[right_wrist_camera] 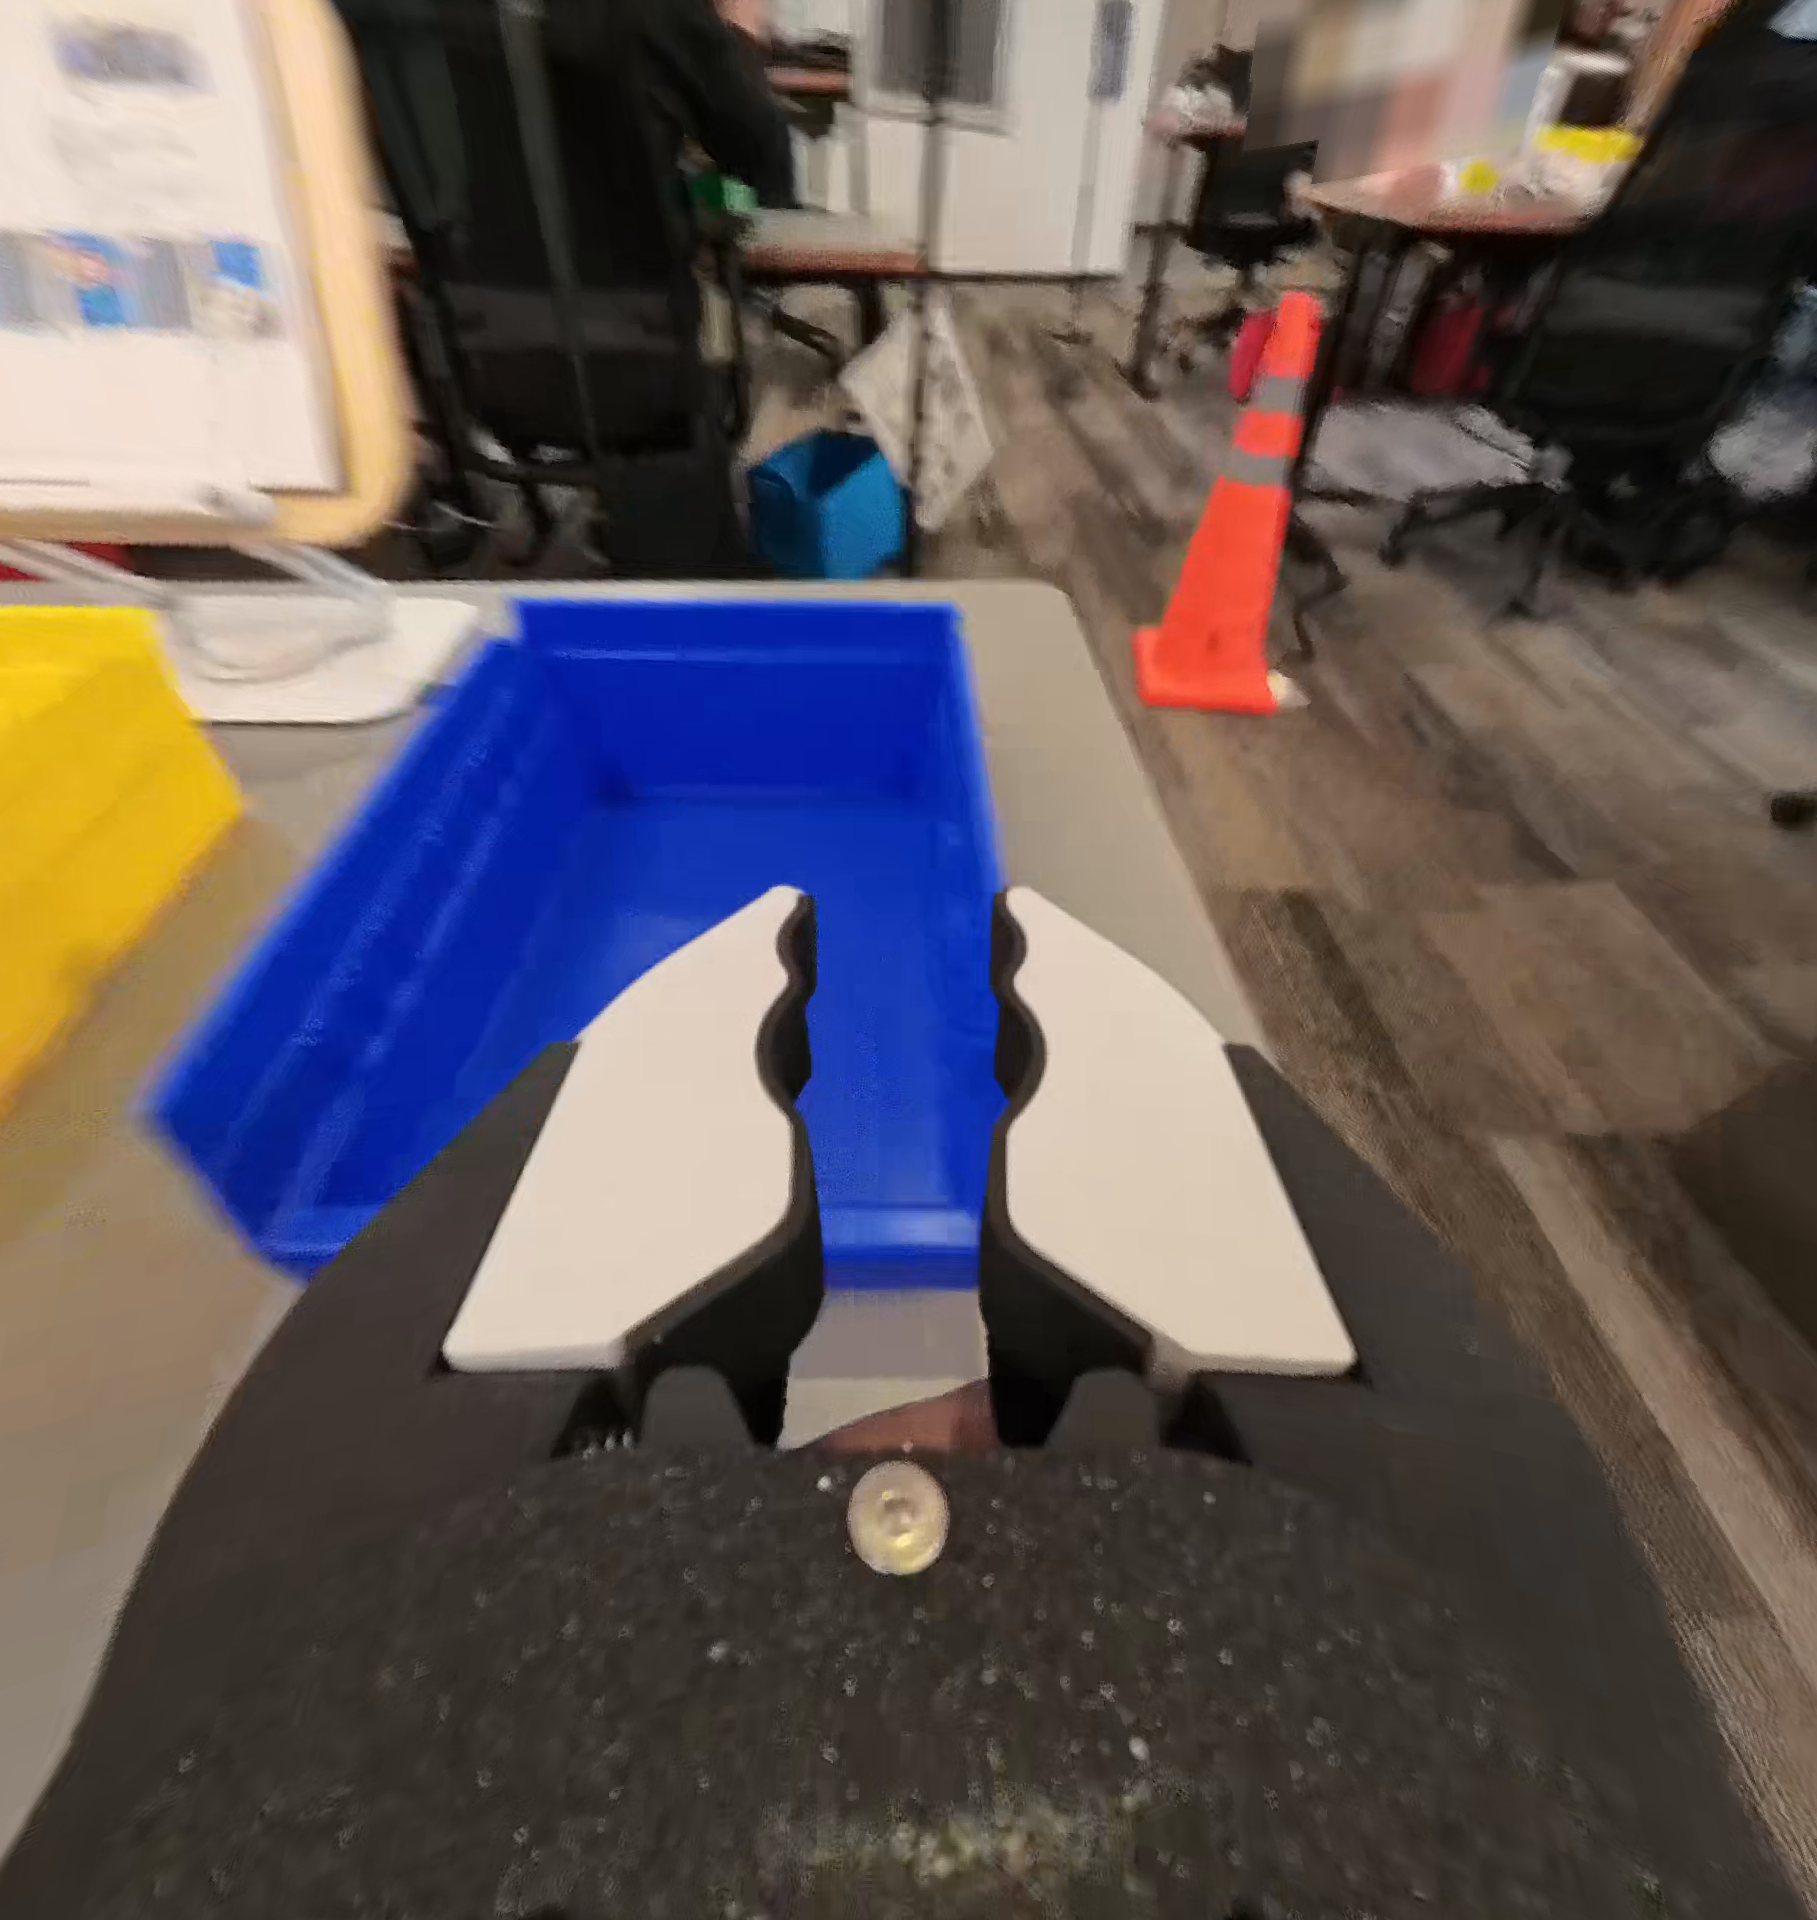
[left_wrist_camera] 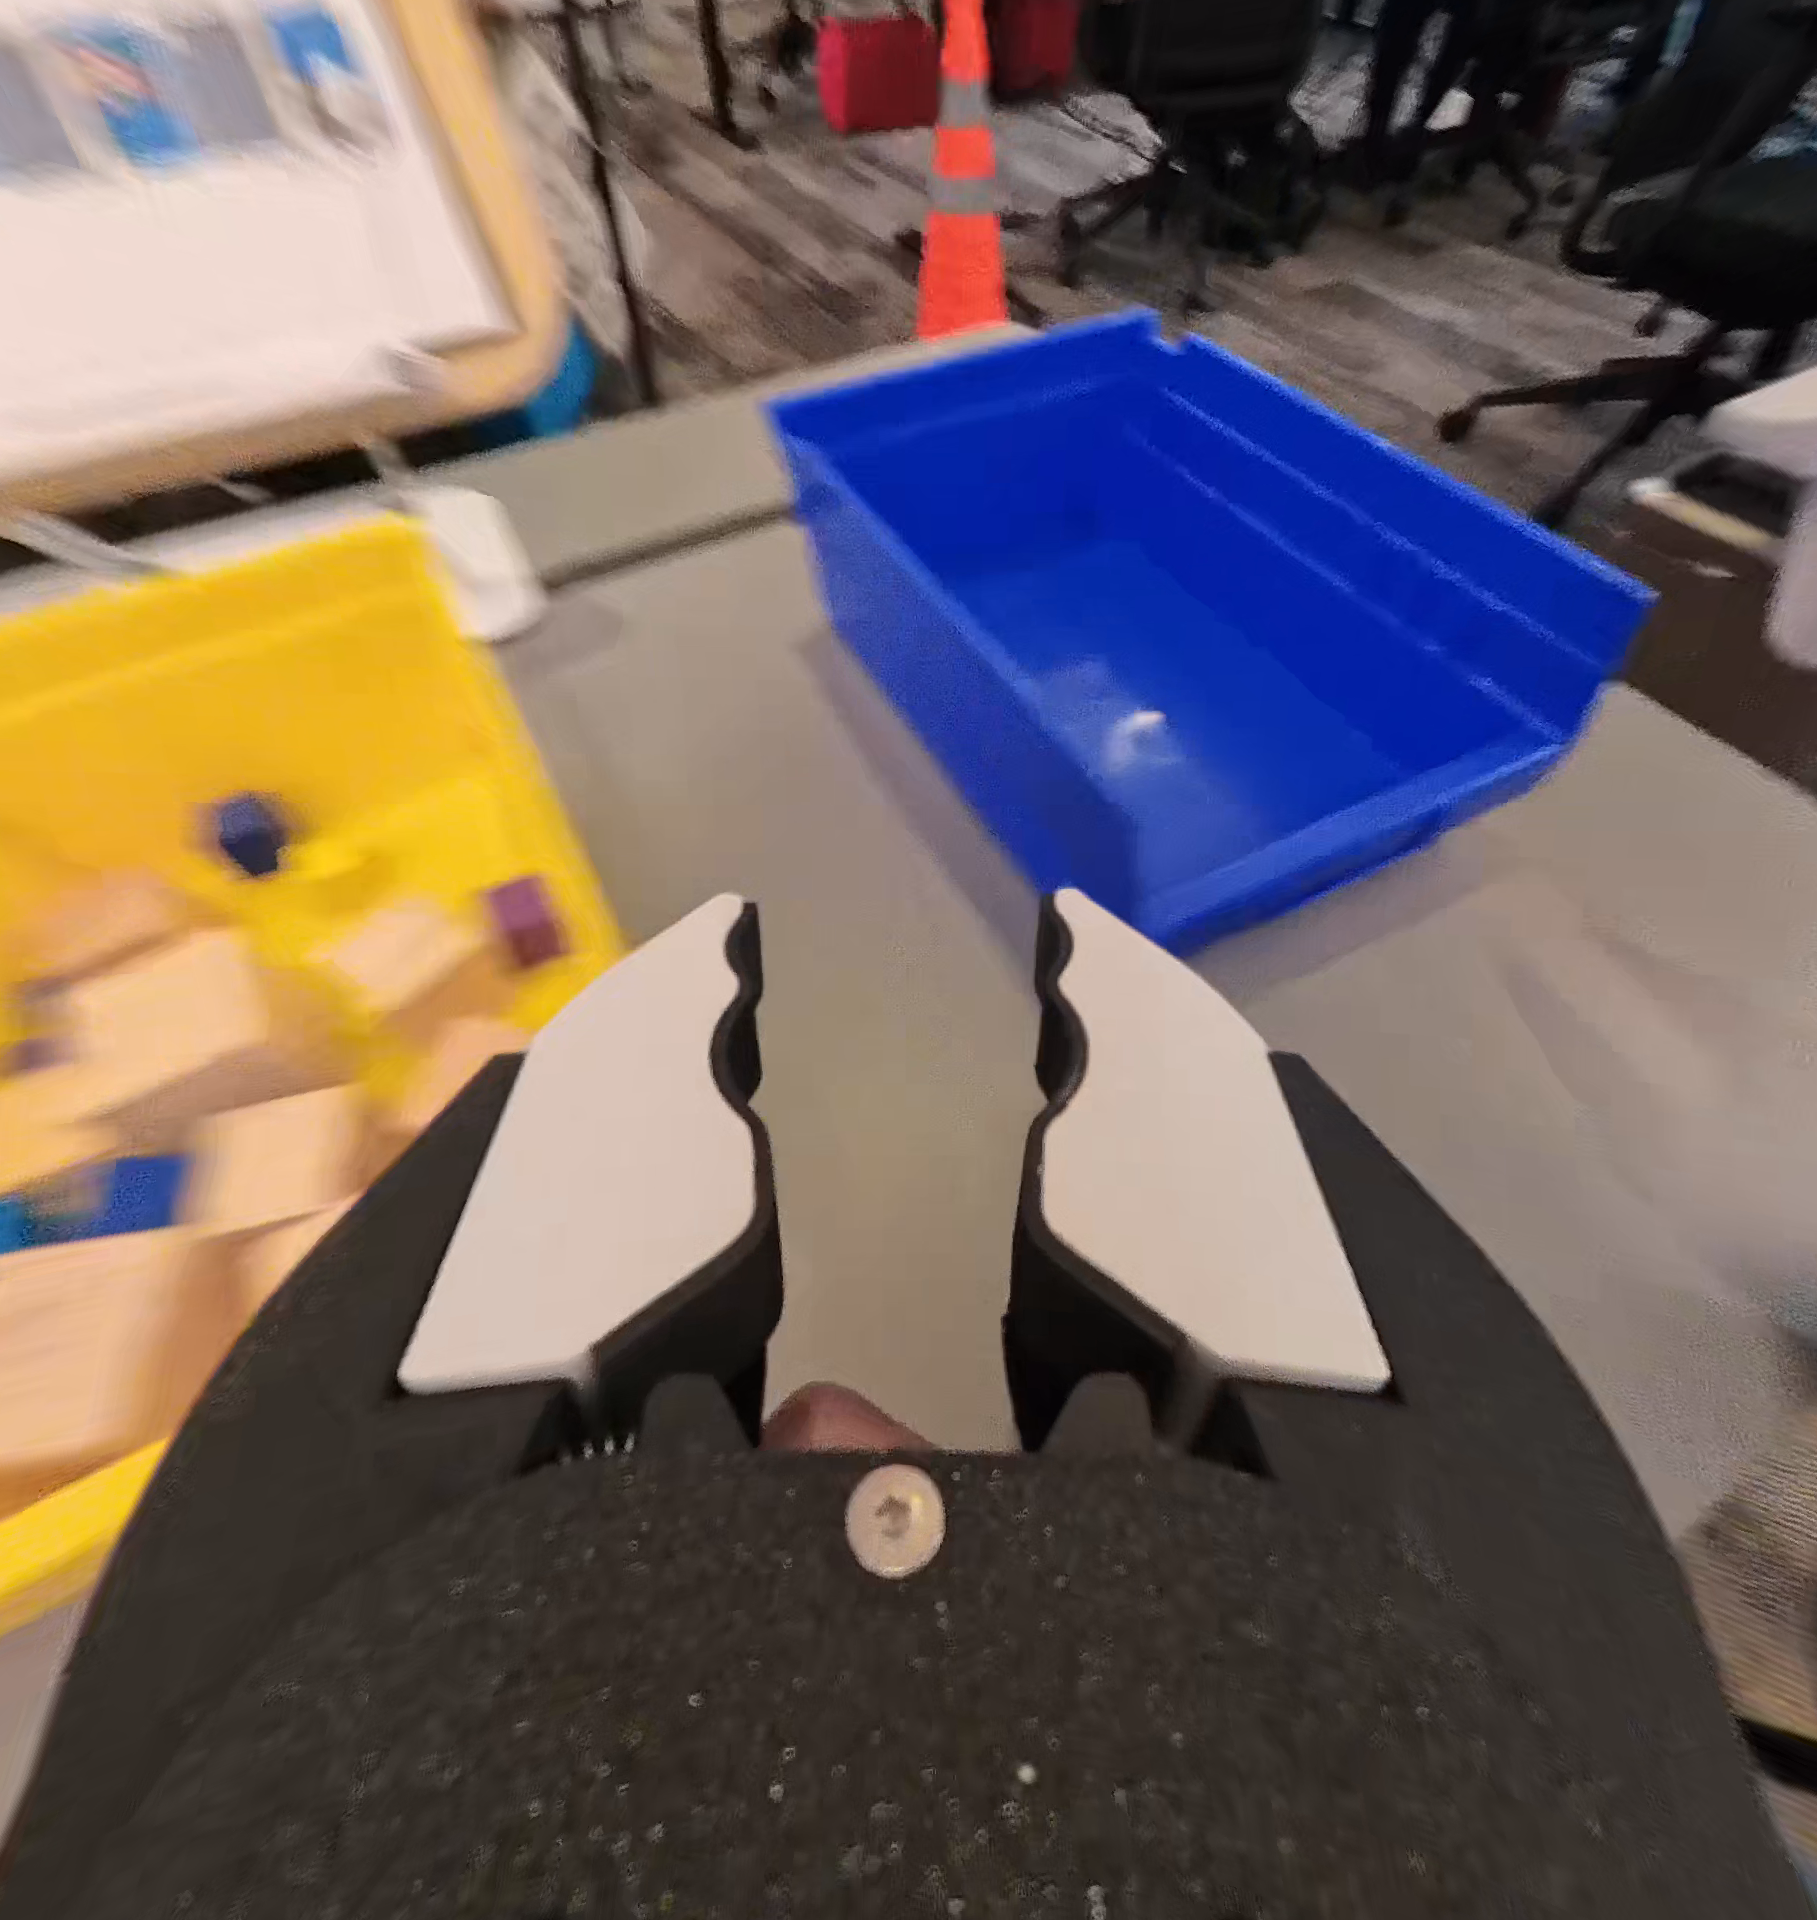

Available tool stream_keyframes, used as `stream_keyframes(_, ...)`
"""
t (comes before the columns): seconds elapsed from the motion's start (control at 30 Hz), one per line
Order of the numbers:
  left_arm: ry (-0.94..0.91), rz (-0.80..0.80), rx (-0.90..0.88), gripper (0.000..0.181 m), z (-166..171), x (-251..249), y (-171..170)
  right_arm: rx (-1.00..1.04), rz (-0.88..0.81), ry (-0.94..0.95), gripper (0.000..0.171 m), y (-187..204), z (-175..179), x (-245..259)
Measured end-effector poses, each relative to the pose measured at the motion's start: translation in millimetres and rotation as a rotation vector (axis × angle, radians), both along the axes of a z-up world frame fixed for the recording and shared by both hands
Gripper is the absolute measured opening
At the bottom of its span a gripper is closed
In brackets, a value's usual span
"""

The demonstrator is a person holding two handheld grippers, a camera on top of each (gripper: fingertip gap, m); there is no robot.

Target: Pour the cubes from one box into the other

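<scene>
Left wrist view: left gripper (left_wrist_camera: 899, 925) nearest, fingers (left_wrist_camera: 613, 1164) spread apart, nothing between them, hovering over bare grey table (left_wrist_camera: 883, 727). Yellow box (left_wrist_camera: 260, 675) sits to its left, loaded with cubes (left_wrist_camera: 208, 1039), mostly plain wood plus a few blue and one purple; blurred, can't count them. Blue box (left_wrist_camera: 1247, 582) ahead and right, well apart from the yellow one, looks empty apart from a pale glare spot on the floor. Right wrist view: right gripper (right_wrist_camera: 899, 904) also released, gripping nothing, poised above the near end of the blue box (right_wrist_camera: 468, 935), right finger roughly over its right wall. Yellow box (right_wrist_camera: 52, 790) at far left; orange traffic cone (right_wrist_camera: 1226, 561) on the floor beyond the table. Handling guess: both boxes are stiff moulded plastic, thin rigid walls with a rim lip, smooth so possibly slippery under the pads. Loaded yellow one should be moderately heavy and the cubes will shift on tilt. I'd pinch the rim on a long side wall, or both ends with two grippers, and tilt toward the blue box slowly. Blue box is light and may slide if bumped.
</scene>
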State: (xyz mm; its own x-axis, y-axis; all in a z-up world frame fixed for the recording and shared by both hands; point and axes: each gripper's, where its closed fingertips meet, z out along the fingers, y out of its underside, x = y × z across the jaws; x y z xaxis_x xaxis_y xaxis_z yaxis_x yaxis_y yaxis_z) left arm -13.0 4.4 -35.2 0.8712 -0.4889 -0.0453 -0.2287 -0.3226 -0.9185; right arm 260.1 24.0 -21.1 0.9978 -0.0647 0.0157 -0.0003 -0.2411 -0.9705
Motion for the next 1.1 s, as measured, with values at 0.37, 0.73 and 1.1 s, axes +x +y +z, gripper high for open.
stream_keyframes(0.37, -0.019, 0.365, -0.096, 0.059, -76, -250, 40, -0.18, 0.505, 0.147, 0.05, 1, -74, -343)
stream_keyframes(0.73, -0.024, 0.358, -0.103, 0.003, -87, -257, 64, -0.154, 0.091, 0.119, 0.002, 34, -104, -337)
stream_keyframes(1.1, 0.026, 0.518, 0.006, 0.003, -45, -430, 59, -0.131, 0.267, 0.089, 0.004, 42, -65, -510)
